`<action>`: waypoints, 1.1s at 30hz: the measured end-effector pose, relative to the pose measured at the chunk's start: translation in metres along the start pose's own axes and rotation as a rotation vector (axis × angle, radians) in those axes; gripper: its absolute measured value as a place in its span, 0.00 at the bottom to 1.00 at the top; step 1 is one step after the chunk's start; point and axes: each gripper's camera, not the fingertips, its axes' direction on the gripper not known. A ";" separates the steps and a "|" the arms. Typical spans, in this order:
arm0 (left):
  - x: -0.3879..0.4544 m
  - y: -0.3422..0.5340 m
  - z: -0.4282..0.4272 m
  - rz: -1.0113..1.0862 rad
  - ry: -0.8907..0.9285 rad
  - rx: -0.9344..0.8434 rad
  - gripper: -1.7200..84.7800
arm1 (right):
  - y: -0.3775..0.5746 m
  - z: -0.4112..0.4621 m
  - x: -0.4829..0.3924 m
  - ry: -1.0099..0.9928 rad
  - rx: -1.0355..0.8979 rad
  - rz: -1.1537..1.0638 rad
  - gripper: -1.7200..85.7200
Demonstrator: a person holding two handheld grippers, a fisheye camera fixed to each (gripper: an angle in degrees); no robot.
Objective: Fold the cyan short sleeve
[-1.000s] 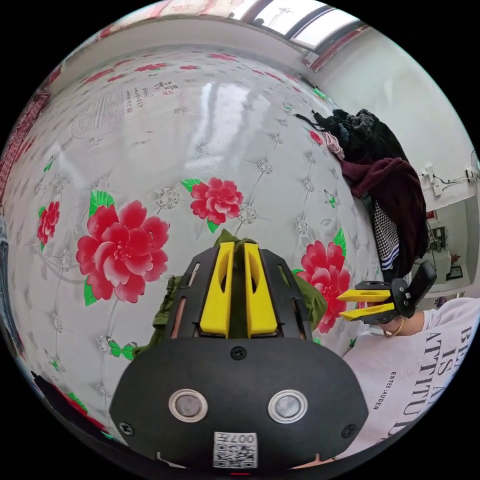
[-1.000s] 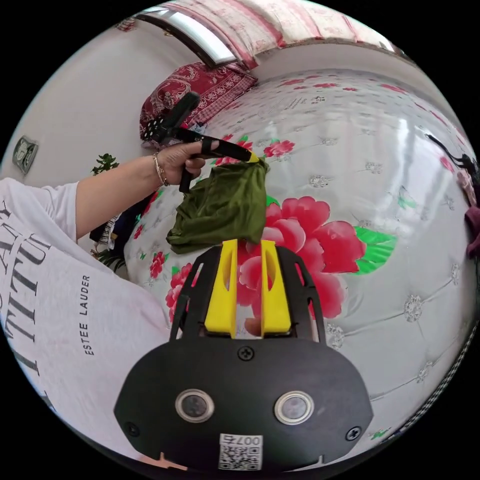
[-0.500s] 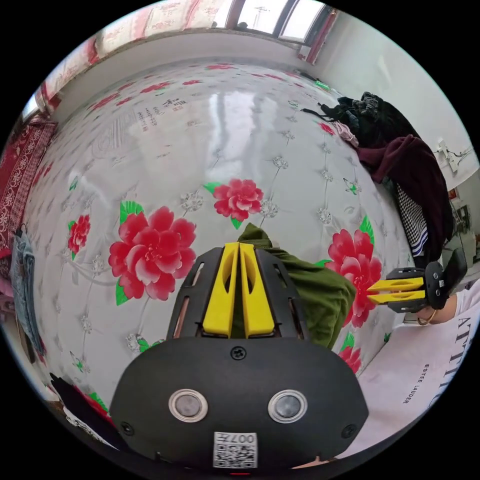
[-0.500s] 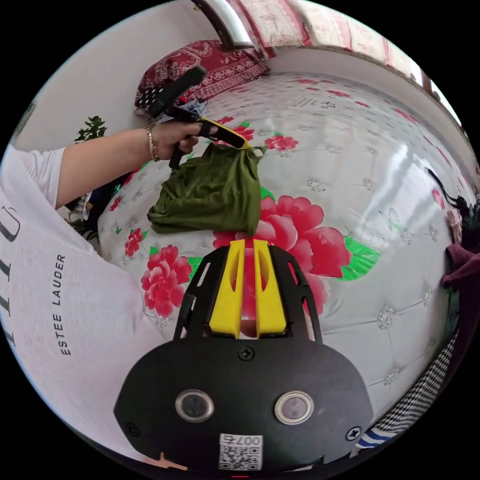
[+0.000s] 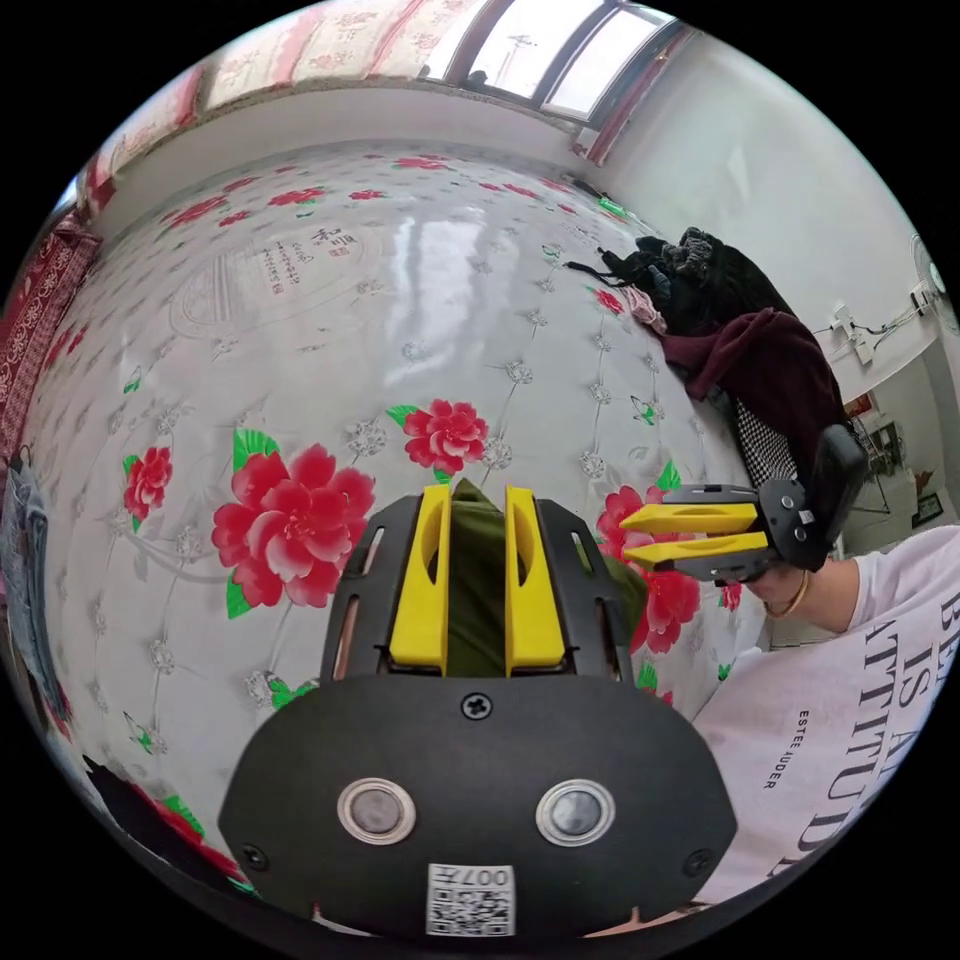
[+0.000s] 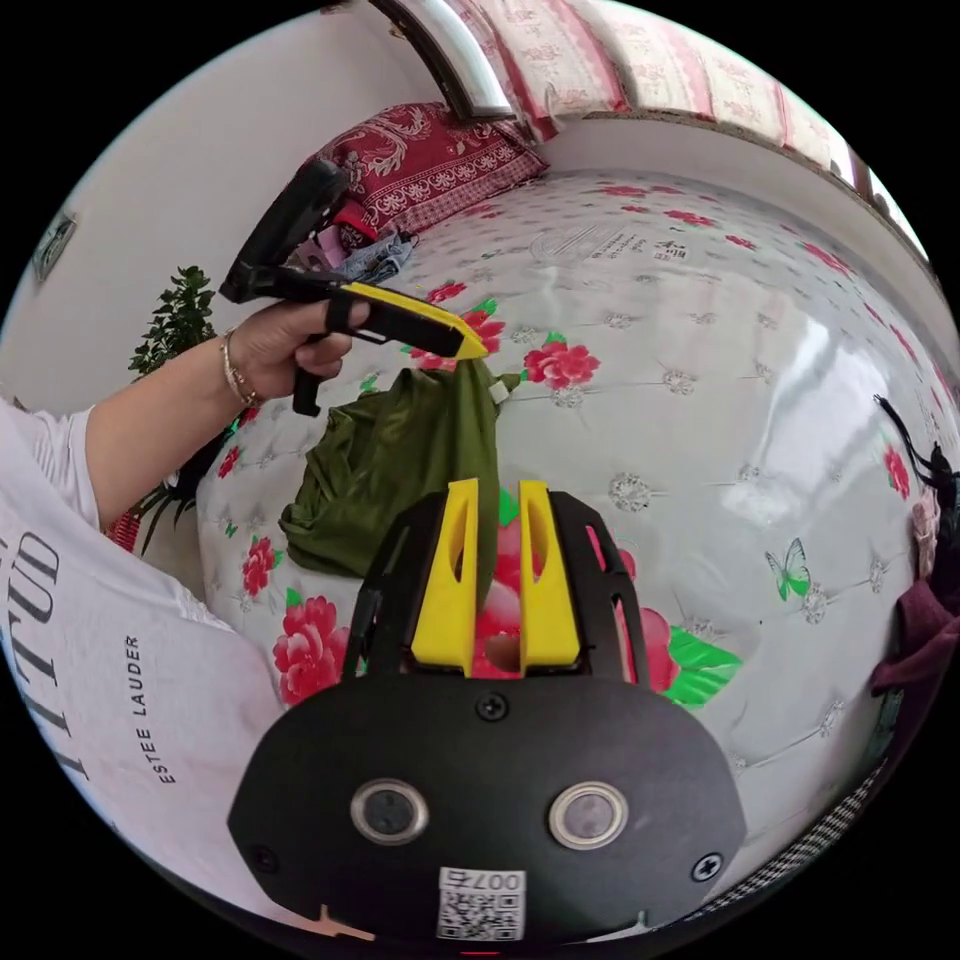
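At the middle of the left gripper view, the left gripper (image 5: 477, 580) has its yellow jaws apart with green cloth of the shirt (image 5: 478, 590) between them, and from the right gripper view, at ten o'clock, its tips pinch the top of the shirt (image 6: 400, 460), which hangs down onto the flowered bed cover (image 6: 700, 400). The right gripper (image 6: 497, 575) has its jaws apart with nothing between them, near the hanging edge of the shirt. A heap of dark clothes (image 5: 750, 340) lies at two o'clock in the left gripper view.
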 end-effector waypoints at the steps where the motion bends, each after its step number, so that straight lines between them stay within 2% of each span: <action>1: -0.004 0.001 0.000 -0.014 0.016 -0.005 0.12 | -0.005 0.003 0.001 -0.007 0.001 -0.004 0.08; 7: -0.017 -0.008 0.004 -0.091 0.131 0.009 0.10 | -0.059 0.049 -0.010 -0.017 -0.011 -0.065 0.06; 11: -0.030 0.001 -0.022 -0.144 0.182 0.099 0.12 | -0.061 0.108 0.003 0.003 -0.177 -0.011 0.05; 12: -0.035 0.007 -0.034 -0.159 0.169 0.124 0.12 | -0.054 0.105 0.002 -0.013 -0.104 -0.024 0.04; 15: -0.046 0.028 -0.060 -0.192 0.105 0.149 0.12 | -0.047 0.108 0.005 -0.026 -0.111 -0.004 0.04; 18: -0.048 0.055 -0.073 -0.202 0.051 0.122 0.12 | -0.023 0.076 0.008 -0.002 0.058 0.078 0.05; 20: -0.045 0.067 -0.072 -0.192 0.052 0.083 0.11 | -0.003 0.062 -0.005 -0.026 0.100 0.069 0.05; 25: -0.023 0.079 -0.053 -0.114 0.035 -0.030 0.11 | 0.073 0.083 -0.118 -0.142 -0.048 -0.260 0.06; 30: -0.004 0.084 -0.049 -0.003 -0.146 -0.068 0.07 | 0.133 0.143 -0.222 -0.076 -0.146 -0.536 0.05; 33: 0.000 0.091 -0.056 -0.020 -0.162 -0.058 0.06 | 0.141 0.173 -0.242 -0.065 -0.200 -0.600 0.04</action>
